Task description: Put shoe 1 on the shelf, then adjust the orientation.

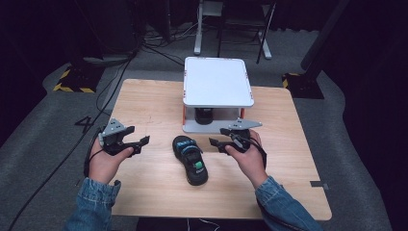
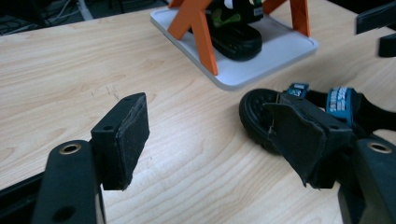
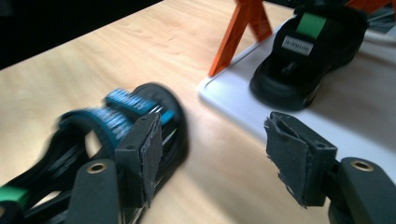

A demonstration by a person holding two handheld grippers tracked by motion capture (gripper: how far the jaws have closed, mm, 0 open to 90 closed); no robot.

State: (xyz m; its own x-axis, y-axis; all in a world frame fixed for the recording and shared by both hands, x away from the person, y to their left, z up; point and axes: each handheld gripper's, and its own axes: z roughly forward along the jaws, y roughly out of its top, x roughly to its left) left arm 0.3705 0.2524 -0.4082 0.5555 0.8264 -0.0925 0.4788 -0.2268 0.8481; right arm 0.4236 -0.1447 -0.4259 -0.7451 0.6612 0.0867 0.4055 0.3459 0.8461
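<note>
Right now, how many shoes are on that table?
2. One black sandal with blue straps lies on the bare tabletop between the two tongs. The other sandal sits on the lower shelf of the small white rack. More could be hidden under its top.

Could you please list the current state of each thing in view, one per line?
Left claw: open, empty, above the table.
Right claw: open, empty, near the shelf.
Sandal on table: lying flat on its sole, ungripped.
Sandal on shelf: sitting on the lower tray, under the top board.
Two-tier shelf: upright at the table's far edge.
</note>
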